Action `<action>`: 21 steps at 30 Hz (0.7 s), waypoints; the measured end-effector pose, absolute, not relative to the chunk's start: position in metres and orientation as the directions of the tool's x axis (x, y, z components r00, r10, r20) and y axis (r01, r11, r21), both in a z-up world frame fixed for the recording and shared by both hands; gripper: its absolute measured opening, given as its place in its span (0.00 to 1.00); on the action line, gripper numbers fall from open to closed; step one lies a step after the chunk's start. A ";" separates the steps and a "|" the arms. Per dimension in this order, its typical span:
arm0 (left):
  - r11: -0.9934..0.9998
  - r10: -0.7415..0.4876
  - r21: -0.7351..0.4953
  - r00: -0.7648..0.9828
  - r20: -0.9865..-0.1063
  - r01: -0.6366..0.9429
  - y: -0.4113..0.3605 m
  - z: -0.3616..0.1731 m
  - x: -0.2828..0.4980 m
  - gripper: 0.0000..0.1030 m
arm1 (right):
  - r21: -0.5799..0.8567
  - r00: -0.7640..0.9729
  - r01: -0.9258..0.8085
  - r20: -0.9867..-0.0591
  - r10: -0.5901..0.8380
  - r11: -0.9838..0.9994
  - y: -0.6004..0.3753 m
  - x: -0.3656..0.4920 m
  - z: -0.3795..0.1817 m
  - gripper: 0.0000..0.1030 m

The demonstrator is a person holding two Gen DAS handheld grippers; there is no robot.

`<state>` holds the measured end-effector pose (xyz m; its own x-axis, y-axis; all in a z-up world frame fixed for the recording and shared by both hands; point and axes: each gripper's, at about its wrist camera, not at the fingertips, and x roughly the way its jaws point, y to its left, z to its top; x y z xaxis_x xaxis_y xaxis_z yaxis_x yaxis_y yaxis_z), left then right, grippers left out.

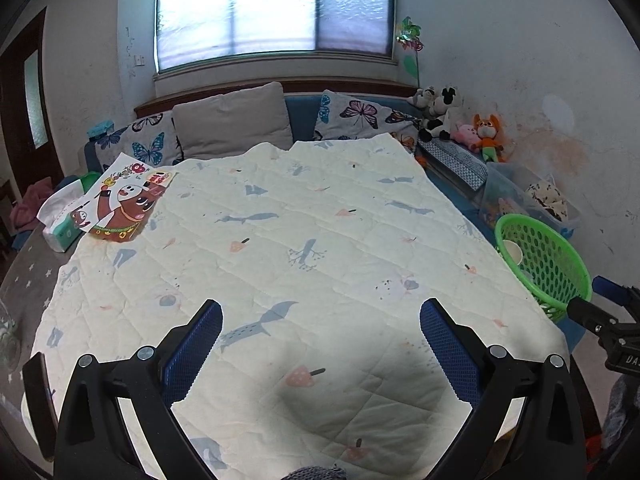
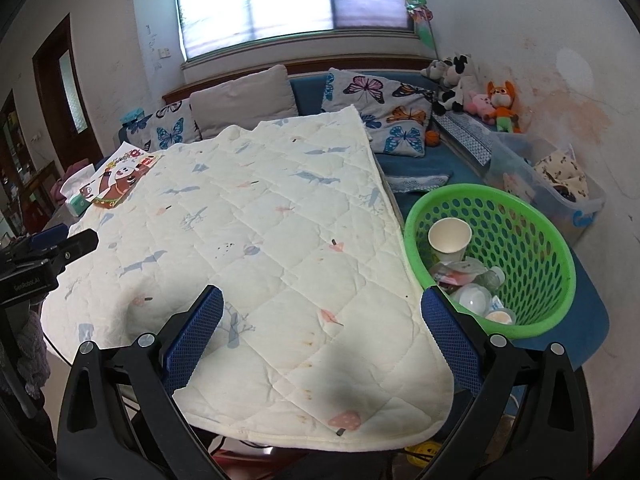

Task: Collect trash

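Hovering wide and empty, both grippers; only the right wrist view shows the green basket's [image 2: 532, 322] paper cup [image 2: 448, 238]

Wide-spread, empty right tongs [image 2: 322, 332] above quilt [image 2: 256, 240], green basket [image 2: 556, 248] of trash [image 2: 464, 276] alongside.

One quilt [image 2: 260, 240] covers the table. Just right of the quilt sits one green basket [image 2: 532, 216], holding one paper cup [image 2: 448, 238] and several pieces of trash too jumbled to count. On the quilt's far left corner lies one cartoon picture [image 1: 124, 204], with one tissue pack [image 1: 60, 220] beside it. Behind the quilt stand four cushions: three with butterflies and one plain grey [image 1: 236, 120].
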<state>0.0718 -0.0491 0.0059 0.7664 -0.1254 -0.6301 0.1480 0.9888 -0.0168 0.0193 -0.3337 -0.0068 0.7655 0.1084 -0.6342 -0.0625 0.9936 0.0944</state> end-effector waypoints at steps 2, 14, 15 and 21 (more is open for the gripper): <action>0.989 -0.123 -0.017 0.766 -0.631 0.144 -0.047 0.005 0.071 0.93 | 0.093 0.766 -0.066 -0.633 0.110 0.993 -0.333 0.019 -0.006 0.96; 0.993 -0.098 -0.015 0.770 -0.630 0.115 -0.041 0.005 0.064 0.93 | 0.097 0.768 -0.077 -0.629 0.121 0.992 -0.331 0.021 -0.005 0.96; 0.994 -0.096 -0.013 0.772 -0.629 0.113 -0.041 0.006 0.063 0.93 | 0.097 0.768 -0.077 -0.629 0.121 0.992 -0.331 0.022 -0.005 0.96; 0.994 -0.088 -0.010 0.776 -0.625 0.105 -0.042 0.007 0.060 0.93 | 0.098 0.769 -0.082 -0.627 0.125 0.992 -0.330 0.022 -0.005 0.96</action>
<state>0.0601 -0.0422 0.0073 0.7760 -0.0880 -0.6246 0.1049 0.9944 -0.0097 0.0222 -0.3300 -0.0046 0.7689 0.1251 -0.6271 -0.0818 0.9919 0.0976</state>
